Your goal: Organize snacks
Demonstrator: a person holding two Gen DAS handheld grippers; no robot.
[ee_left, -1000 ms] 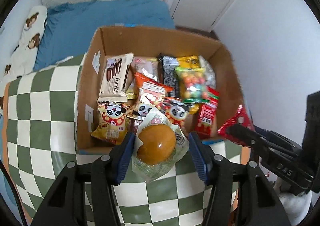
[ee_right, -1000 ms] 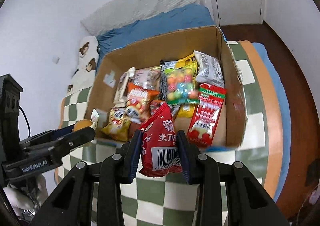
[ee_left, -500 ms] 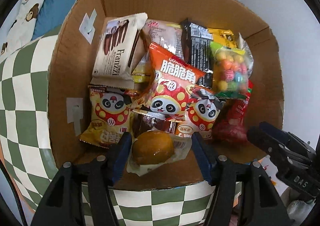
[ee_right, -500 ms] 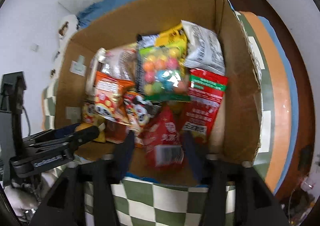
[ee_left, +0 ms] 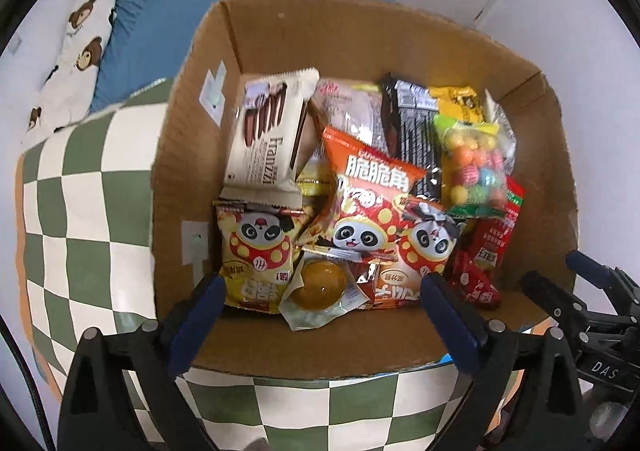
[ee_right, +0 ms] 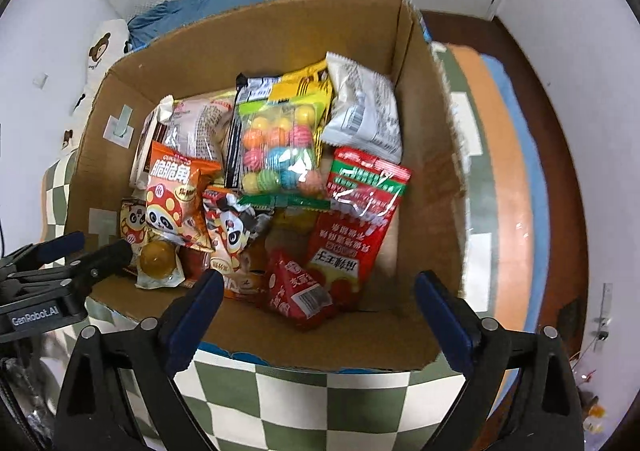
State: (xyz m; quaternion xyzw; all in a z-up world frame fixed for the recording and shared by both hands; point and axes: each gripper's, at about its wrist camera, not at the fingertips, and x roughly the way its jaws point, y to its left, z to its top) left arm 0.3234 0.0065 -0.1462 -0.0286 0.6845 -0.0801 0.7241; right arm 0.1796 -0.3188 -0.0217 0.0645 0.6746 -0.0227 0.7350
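Observation:
A cardboard box (ee_left: 400, 47) holds several snack packs. The wrapped orange bun (ee_left: 322, 285) lies at the box's near left, against the panda packs (ee_left: 360, 219); it also shows in the right wrist view (ee_right: 157, 260). The small red packet (ee_right: 298, 293) lies at the near middle of the box, beside a long red-green pack (ee_right: 356, 219). My left gripper (ee_left: 320, 311) is open and empty above the box's near wall. My right gripper (ee_right: 318, 303) is open and empty above the near wall too.
The box (ee_right: 280, 31) sits on a green-and-white checkered cloth (ee_left: 88, 211). A blue bed with a bear-print pillow (ee_left: 76, 59) lies behind. A white wall and door are at the right. Wooden floor (ee_right: 560, 155) shows at the right.
Both grippers have opened. The bun dropped from the left gripper into the box, the red packet from the right. Both grippers have drawn back slightly.

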